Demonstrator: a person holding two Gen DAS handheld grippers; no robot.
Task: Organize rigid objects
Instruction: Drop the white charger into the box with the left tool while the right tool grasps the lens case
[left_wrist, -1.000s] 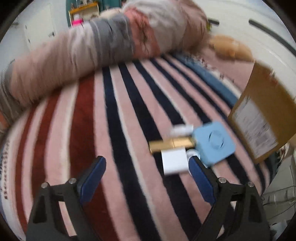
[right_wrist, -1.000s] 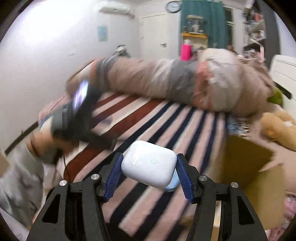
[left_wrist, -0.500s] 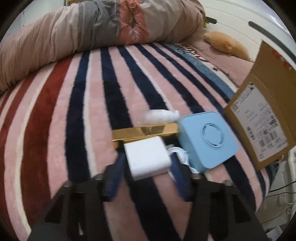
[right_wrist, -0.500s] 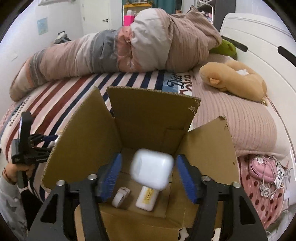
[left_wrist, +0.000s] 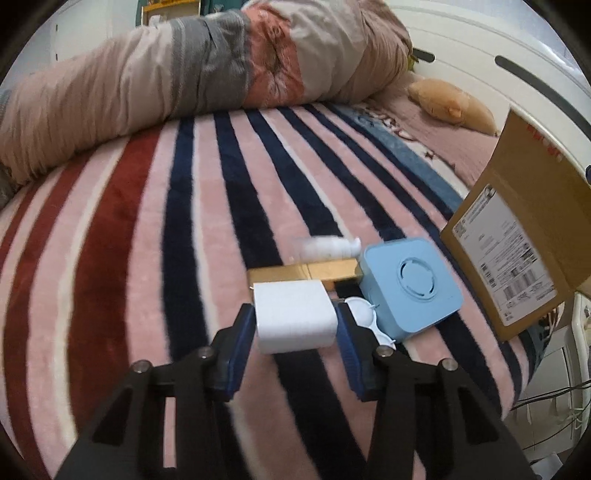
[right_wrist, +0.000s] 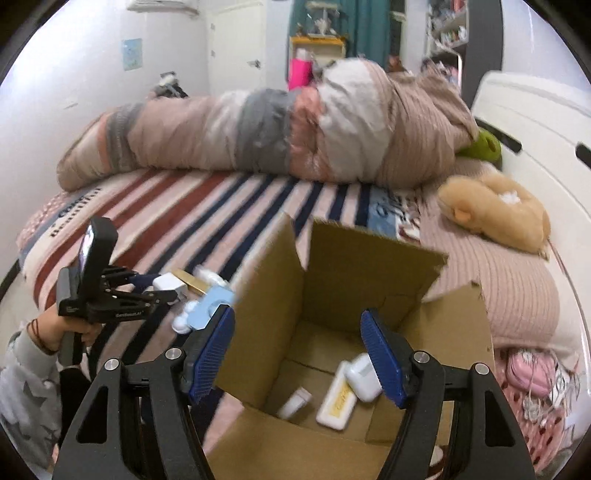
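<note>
L gripper (left_wrist: 295, 325) clamps white charger block (left_wrist: 294, 316) on striped blanket (left_wrist: 129, 258) beside gold bar (left_wrist: 306, 271) & blue box (left_wrist: 410, 284); R gripper (right_wrist: 297, 354), jaws wide apart w/ nothing between, hangs over cardboard box (right_wrist: 354, 266) w/ white earbud case (right_wrist: 364, 376) inside.

Left wrist view low and close over the striped blanket (left_wrist: 122, 258), facing the rolled duvet (left_wrist: 207, 70) at its far edge, right wrist view higher, looking down into the cardboard box (right_wrist: 343, 280), both sharing blanket, duvet, box, plush toy (right_wrist: 498, 214)
</note>
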